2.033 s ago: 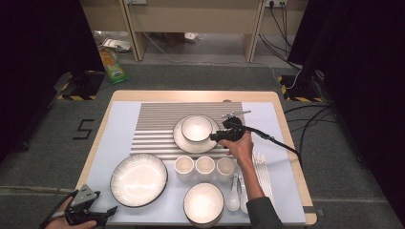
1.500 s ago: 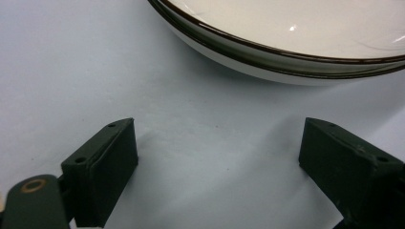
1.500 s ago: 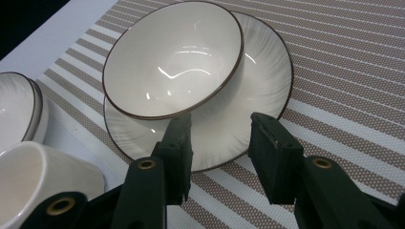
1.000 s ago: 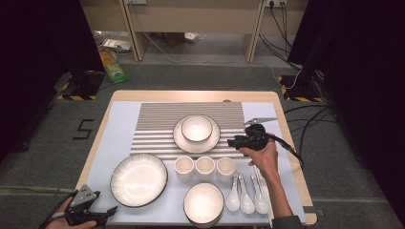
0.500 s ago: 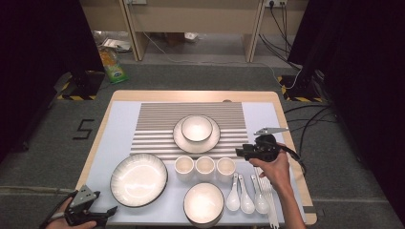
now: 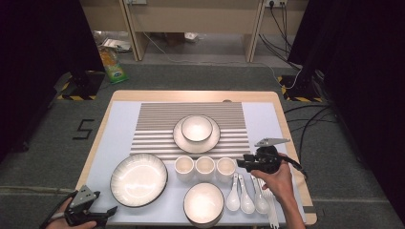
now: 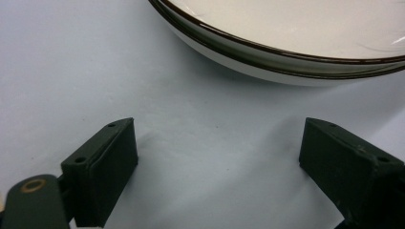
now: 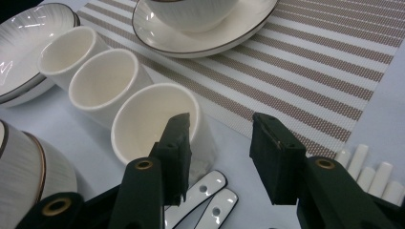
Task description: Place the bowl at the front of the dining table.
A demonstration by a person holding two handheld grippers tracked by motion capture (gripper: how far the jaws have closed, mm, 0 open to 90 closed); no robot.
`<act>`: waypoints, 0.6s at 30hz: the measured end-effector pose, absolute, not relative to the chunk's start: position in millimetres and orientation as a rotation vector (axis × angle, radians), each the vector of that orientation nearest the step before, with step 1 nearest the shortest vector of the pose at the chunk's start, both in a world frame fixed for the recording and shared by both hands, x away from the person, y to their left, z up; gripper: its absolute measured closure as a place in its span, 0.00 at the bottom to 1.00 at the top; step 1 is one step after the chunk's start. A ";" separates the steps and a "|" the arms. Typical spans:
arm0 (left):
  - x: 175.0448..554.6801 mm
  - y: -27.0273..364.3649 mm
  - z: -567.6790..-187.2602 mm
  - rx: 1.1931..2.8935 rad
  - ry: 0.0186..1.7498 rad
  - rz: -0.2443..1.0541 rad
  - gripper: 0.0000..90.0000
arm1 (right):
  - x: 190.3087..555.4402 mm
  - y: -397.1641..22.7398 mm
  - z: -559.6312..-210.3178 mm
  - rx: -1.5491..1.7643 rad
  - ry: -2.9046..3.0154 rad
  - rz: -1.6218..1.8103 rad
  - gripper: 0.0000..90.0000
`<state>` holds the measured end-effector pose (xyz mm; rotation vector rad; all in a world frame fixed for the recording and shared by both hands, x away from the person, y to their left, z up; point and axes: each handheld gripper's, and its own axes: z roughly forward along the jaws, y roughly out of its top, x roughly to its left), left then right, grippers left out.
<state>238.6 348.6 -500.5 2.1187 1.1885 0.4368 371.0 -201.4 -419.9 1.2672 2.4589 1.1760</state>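
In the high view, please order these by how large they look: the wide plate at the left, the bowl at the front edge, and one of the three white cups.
1. Wide plate, the largest.
2. Front bowl.
3. Cup, the smallest; all three cups look alike.

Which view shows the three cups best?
The right gripper view: the three cups sit close up, rims and insides plain, just ahead of the open right gripper. The high view shows them small in a row. The left gripper view gives a plate edge instead.
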 end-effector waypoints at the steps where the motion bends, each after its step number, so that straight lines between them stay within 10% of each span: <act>1: 238.7 348.5 -500.5 2.118 1.190 0.437 0.13 | 369.4 -201.6 -420.8 1.266 2.461 1.179 0.65; 18: 238.6 348.4 -500.5 2.119 1.190 0.438 0.13 | 346.3 -215.6 -422.4 1.261 2.447 1.175 0.65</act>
